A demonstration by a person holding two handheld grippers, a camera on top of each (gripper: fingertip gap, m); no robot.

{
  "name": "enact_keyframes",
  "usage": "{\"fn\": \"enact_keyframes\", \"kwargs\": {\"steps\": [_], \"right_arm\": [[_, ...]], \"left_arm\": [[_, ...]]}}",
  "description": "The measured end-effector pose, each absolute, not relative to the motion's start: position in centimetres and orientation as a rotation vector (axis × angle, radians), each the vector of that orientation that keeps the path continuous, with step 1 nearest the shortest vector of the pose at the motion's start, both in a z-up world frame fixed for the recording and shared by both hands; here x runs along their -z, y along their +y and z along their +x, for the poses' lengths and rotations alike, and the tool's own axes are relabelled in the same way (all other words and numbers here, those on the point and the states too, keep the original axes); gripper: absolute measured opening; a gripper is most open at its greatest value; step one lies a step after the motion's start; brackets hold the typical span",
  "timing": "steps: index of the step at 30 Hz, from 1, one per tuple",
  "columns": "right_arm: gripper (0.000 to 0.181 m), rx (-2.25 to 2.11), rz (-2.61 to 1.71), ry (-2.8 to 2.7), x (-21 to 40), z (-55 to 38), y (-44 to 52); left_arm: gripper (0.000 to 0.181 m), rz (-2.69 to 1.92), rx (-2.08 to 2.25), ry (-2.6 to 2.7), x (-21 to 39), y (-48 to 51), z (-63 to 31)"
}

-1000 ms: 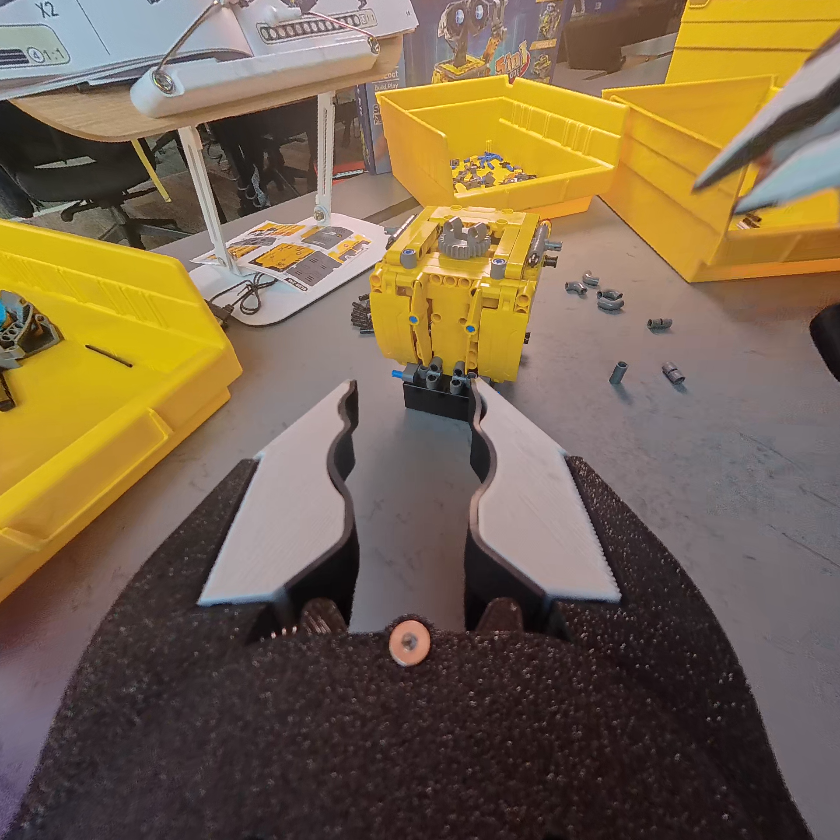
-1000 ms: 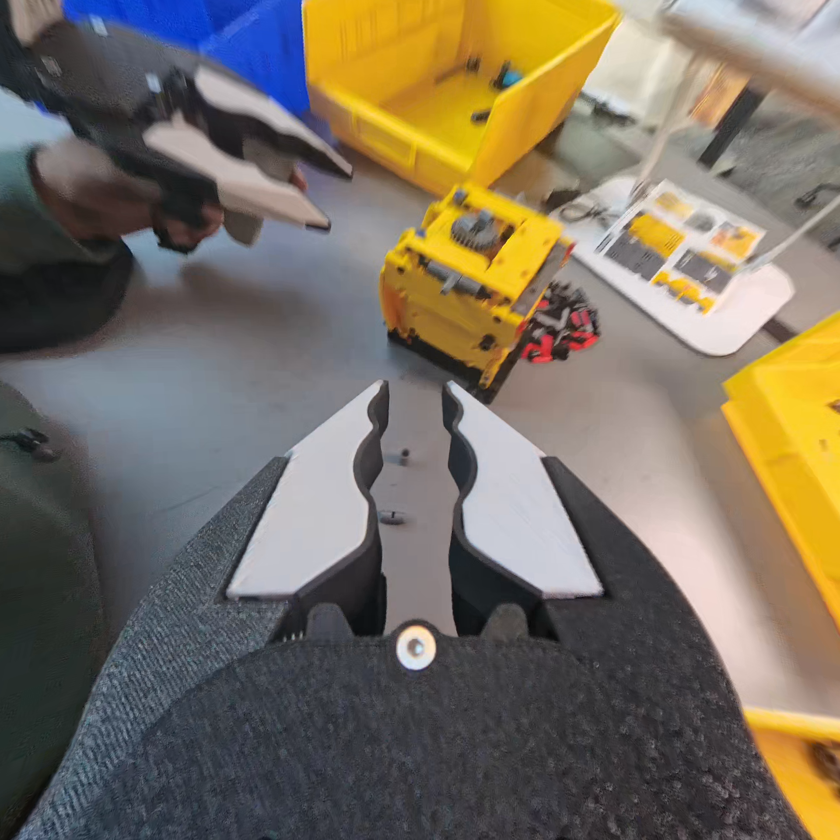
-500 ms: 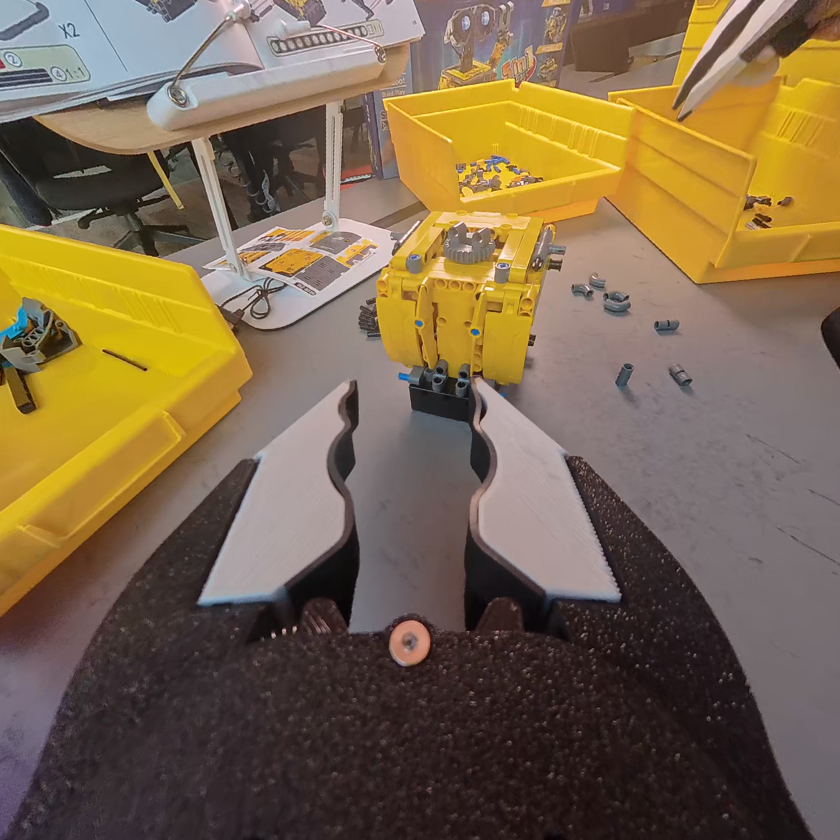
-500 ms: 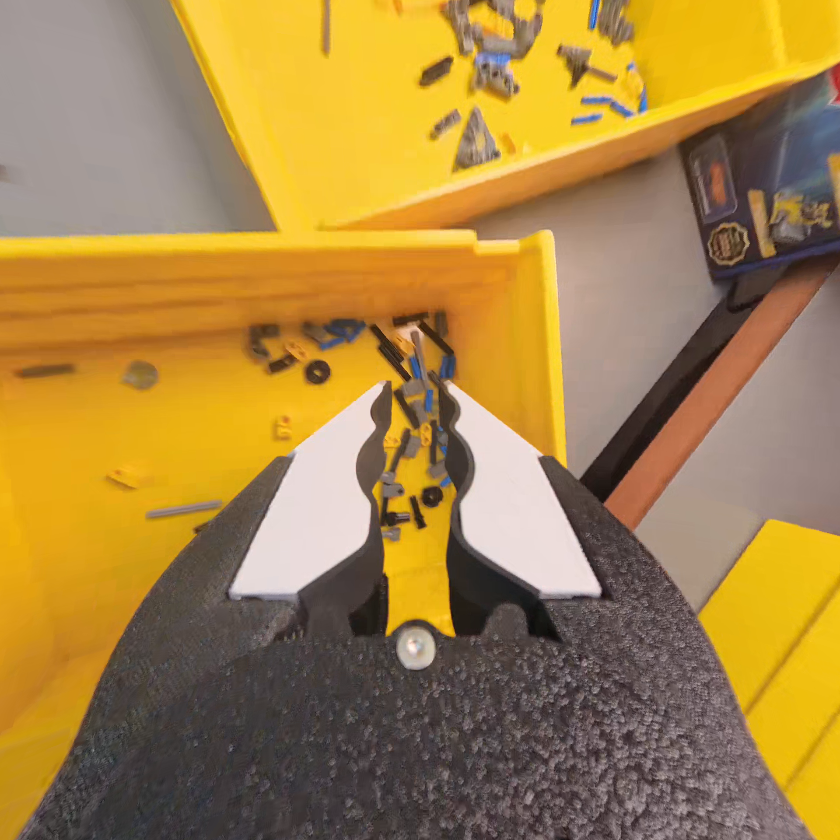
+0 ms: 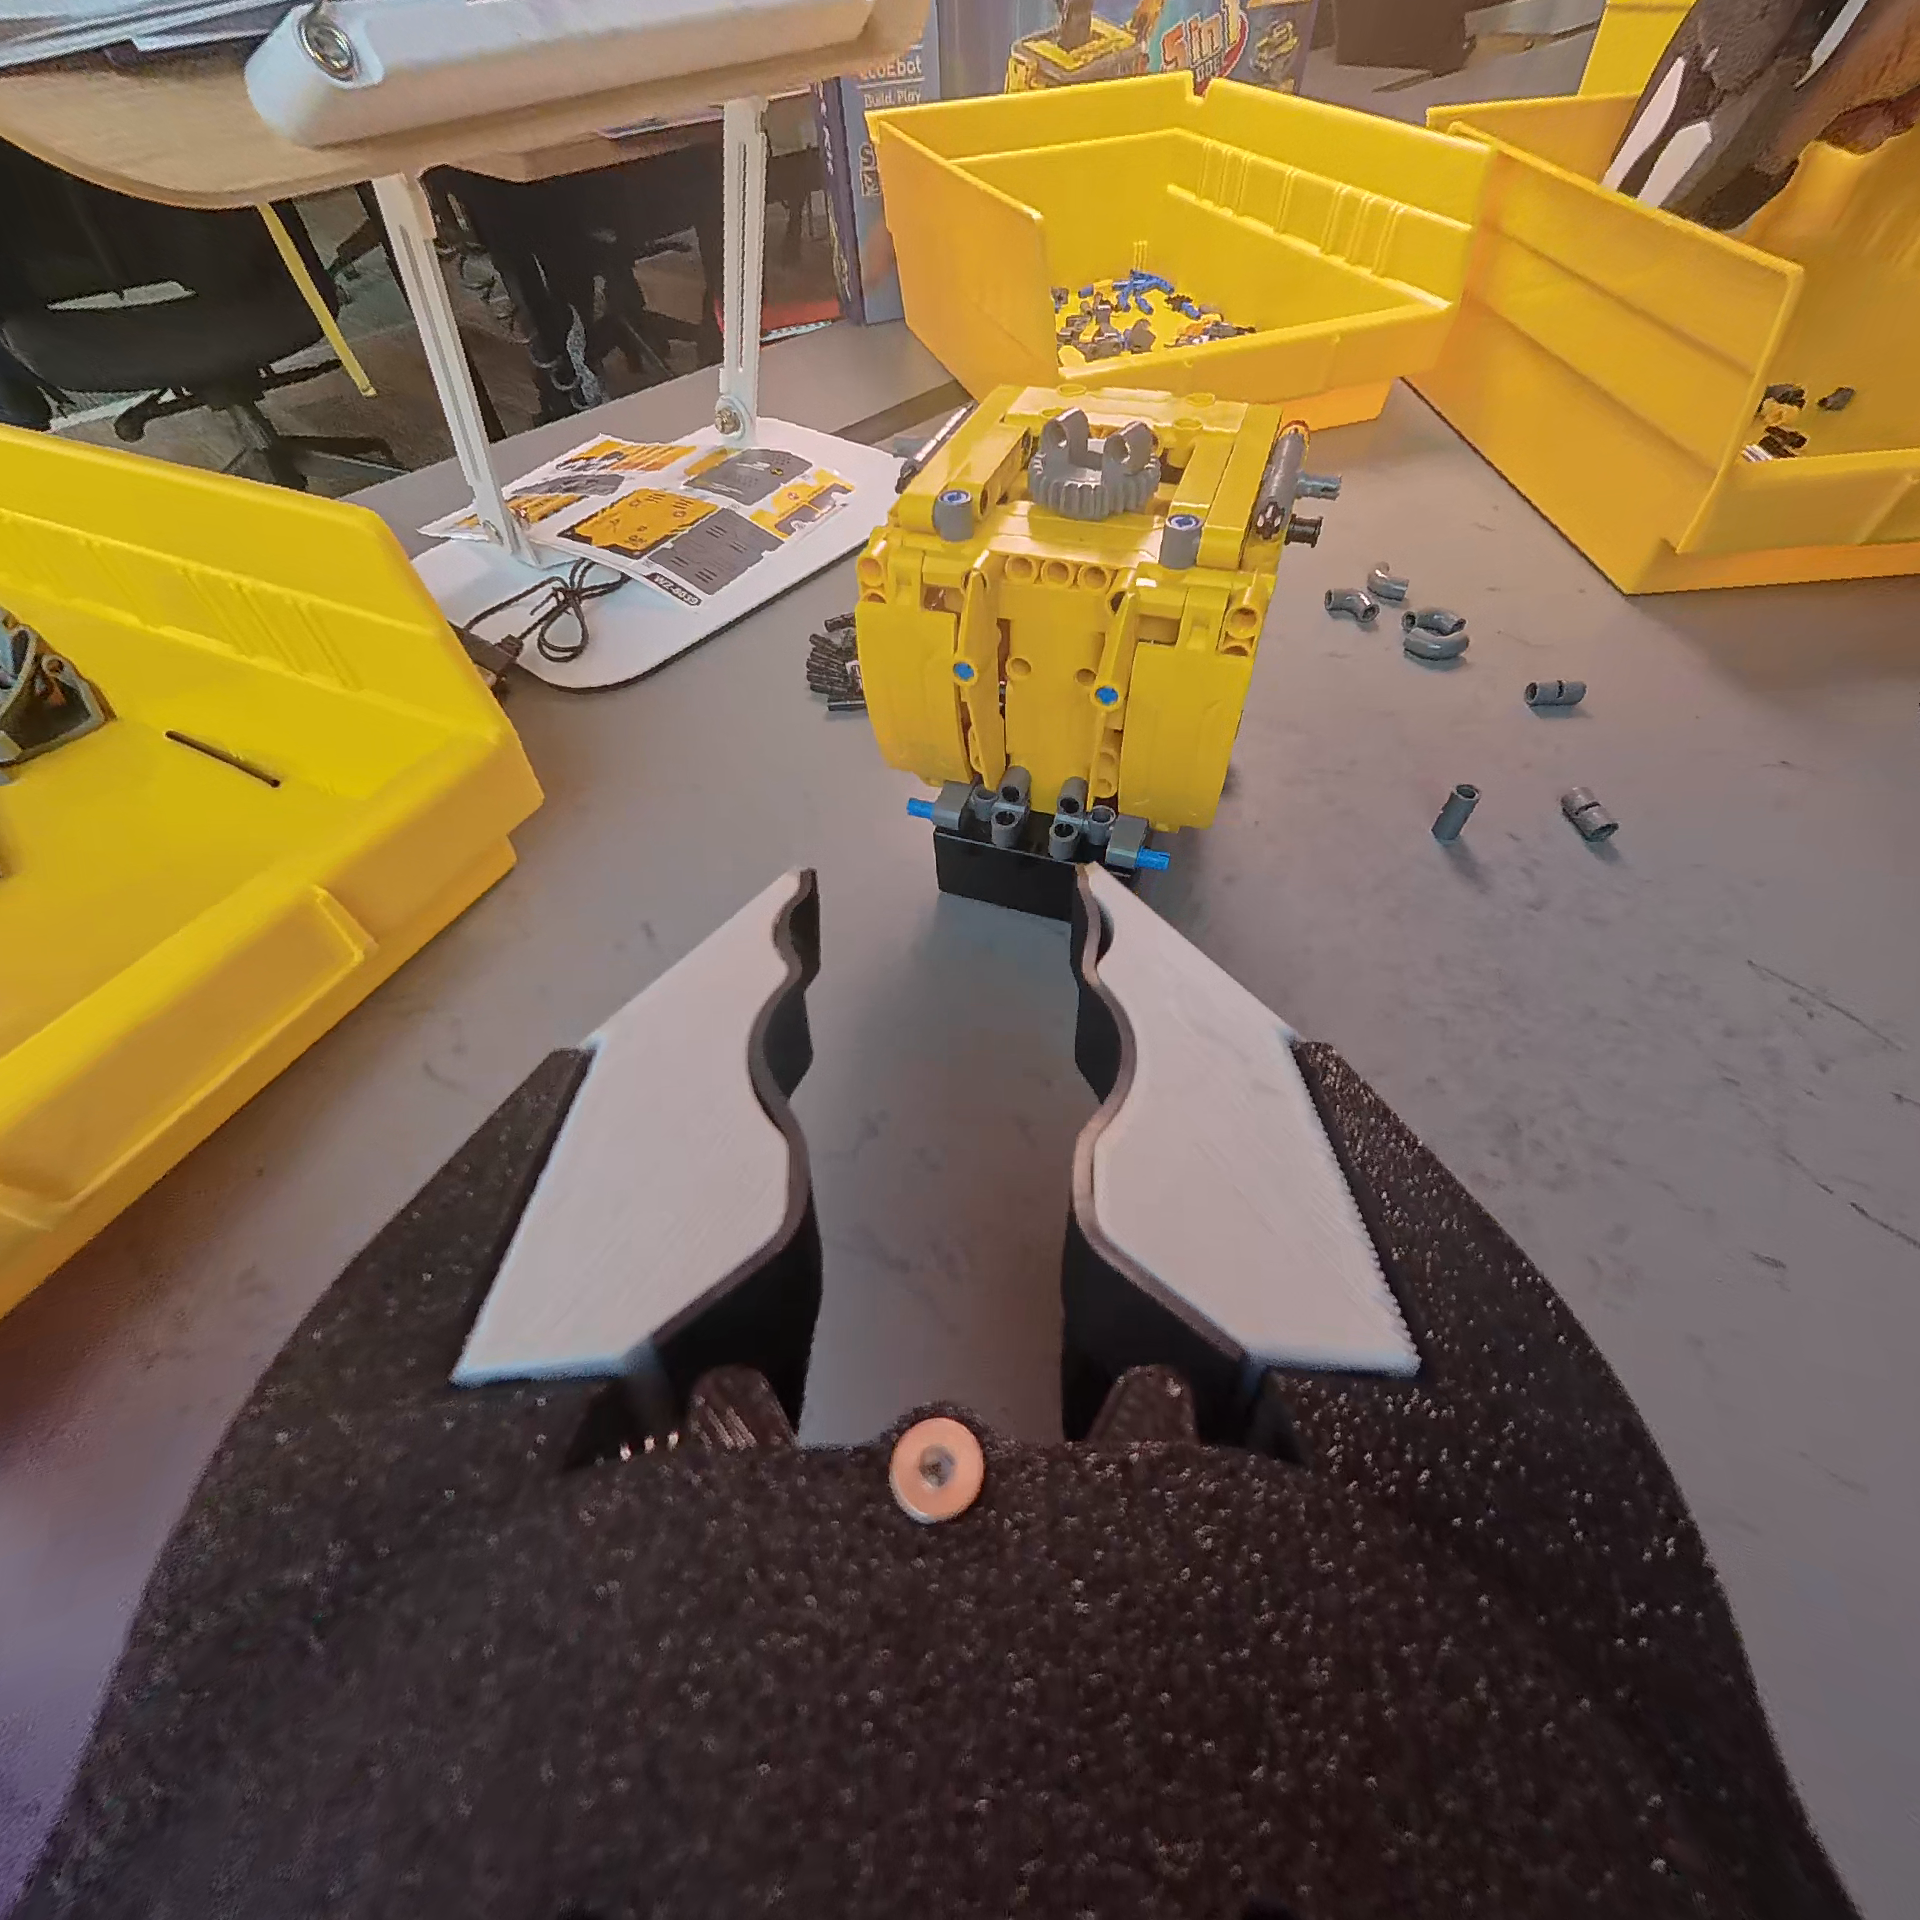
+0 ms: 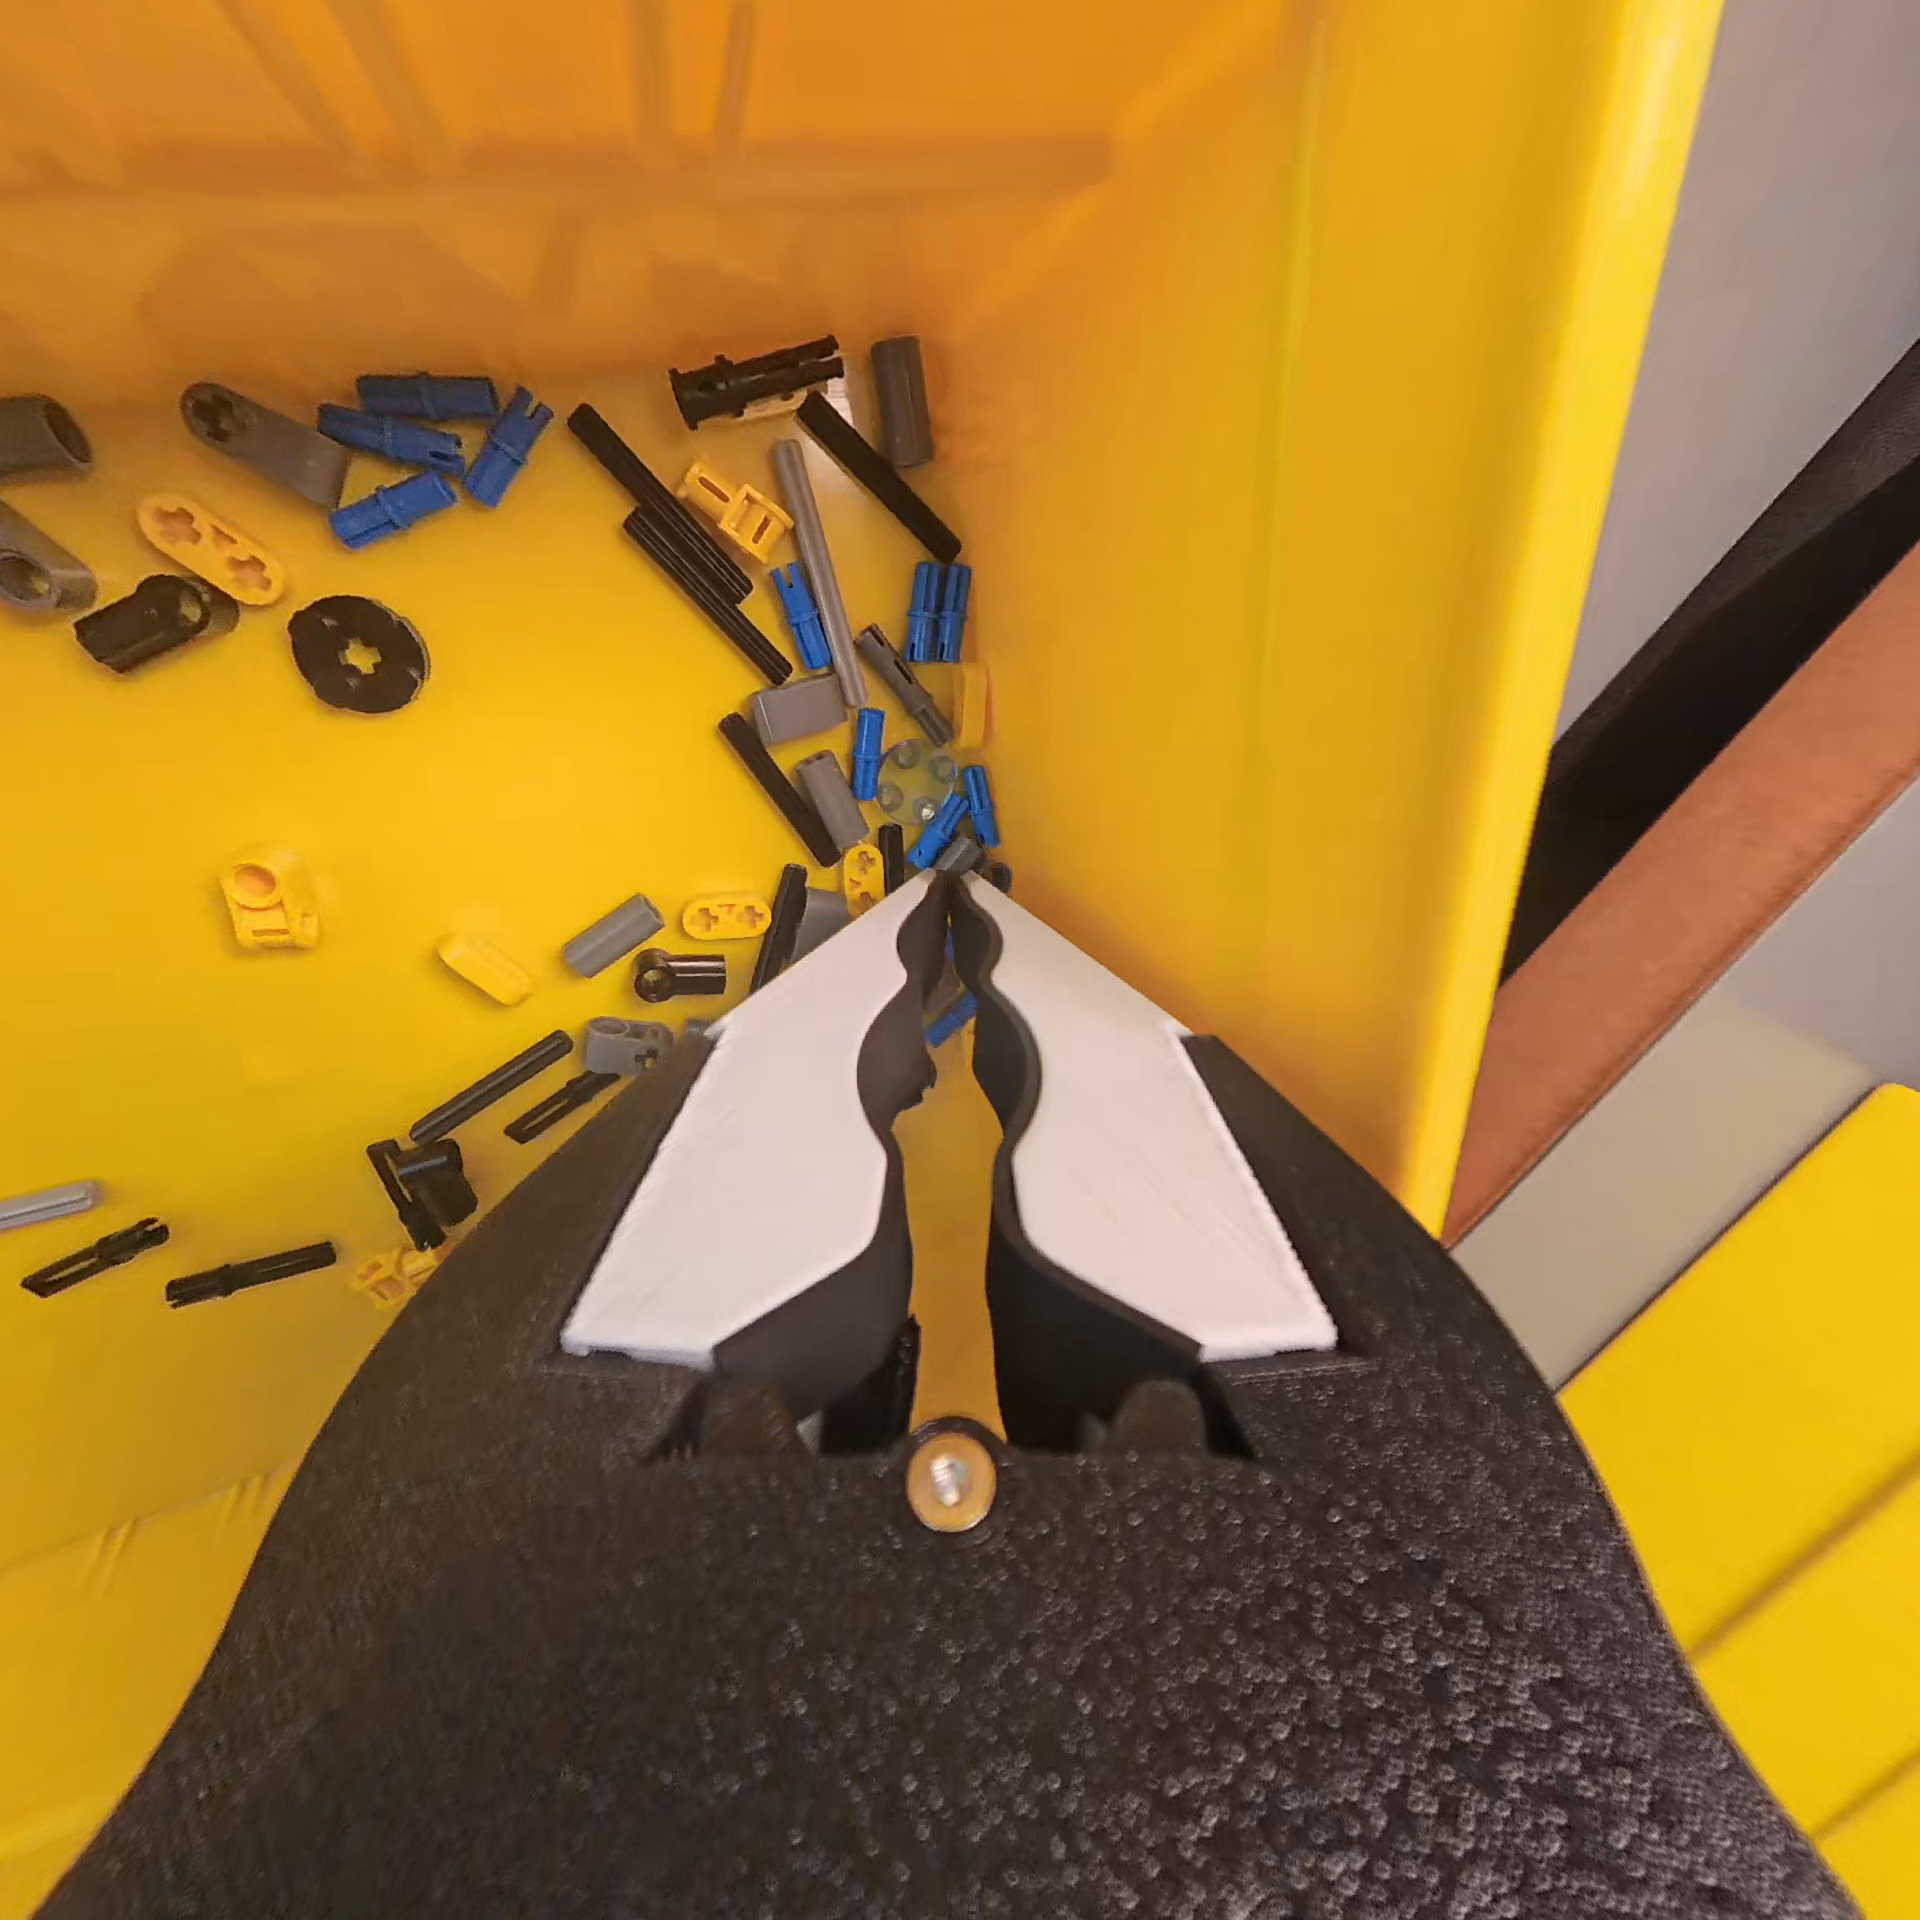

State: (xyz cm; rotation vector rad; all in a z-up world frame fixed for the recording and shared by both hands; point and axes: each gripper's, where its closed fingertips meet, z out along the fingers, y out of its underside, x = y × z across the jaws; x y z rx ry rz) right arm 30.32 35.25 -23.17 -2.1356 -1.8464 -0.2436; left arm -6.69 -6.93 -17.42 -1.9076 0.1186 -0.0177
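Observation:
My left gripper (image 5: 940, 894) is open and empty, low over the grey table. A yellow brick-built model (image 5: 1070, 623) with a grey gear on top stands just beyond it. My right fingertip (image 5: 1086, 883) is at the model's black base (image 5: 1003, 883). My right gripper (image 6: 948, 881) is inside a yellow bin (image 6: 1351, 520), fingers closed together. Its tips are at a small grey part (image 6: 958, 854) in a heap of blue, black and grey pins (image 6: 831, 644) by the bin wall. I cannot tell whether they pinch it. The right gripper also shows in the left wrist view (image 5: 1683, 114).
A yellow bin (image 5: 260, 727) is at my left, another with small parts (image 5: 1195, 197) behind the model, a third (image 5: 1621, 343) at the right. A white stand with an instruction sheet (image 5: 665, 582) is at back left. Loose grey connectors (image 5: 1434, 634) lie right of the model. The left gripper's tips are roughly 55 cm from the right gripper's.
My right gripper swung from the model over to the right bin, went down into it, and its fingers closed at the heap of parts. My left gripper has stayed open before the model.

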Motion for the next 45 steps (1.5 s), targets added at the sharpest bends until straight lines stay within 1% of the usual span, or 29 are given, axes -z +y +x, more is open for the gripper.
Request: {"fn": "enact_keyframes", "kwargs": {"steps": [6,9,14,20,23,27,35,40,45], "right_arm": [[0.001,0.114,-2.169,-1.89,23.2,29.8,33.7],[0.002,-0.004,-2.177,-1.808,21.8,28.9,33.8],[0.004,0.035,-2.174,-1.701,20.7,29.2,35.6],[0.009,-0.082,-2.13,-1.585,21.4,26.0,35.6],[0.007,-0.098,-2.145,-1.577,22.4,25.1,35.3],[0.0,-0.085,-2.197,-1.602,23.5,25.4,34.9],[0.0,-0.132,-2.257,-1.723,23.8,27.0,32.6],[0.001,-0.179,-2.164,-1.749,22.5,26.2,31.9],[0.008,-0.255,-2.006,-1.823,21.3,24.3,30.6]], "left_arm": [[0.047,-1.913,0.015,0.117,17.6,-6.9,-6.8],[0.047,-1.917,0.017,0.117,17.7,-6.9,-6.7],[0.047,-1.92,0.019,0.118,17.7,-6.8,-6.7],[0.047,-1.923,0.02,0.114,17.8,-6.8,-6.8],[0.047,-1.925,0.019,0.111,17.9,-6.8,-6.8],[0.047,-1.928,0.019,0.106,17.9,-6.8,-6.9],[0.047,-1.936,0.02,0.104,18.1,-6.7,-6.9],[0.047,-1.939,0.017,0.104,18.1,-6.7,-7.0],[0.047,-1.943,0.011,0.104,18.2,-6.6,-7.0]]}}
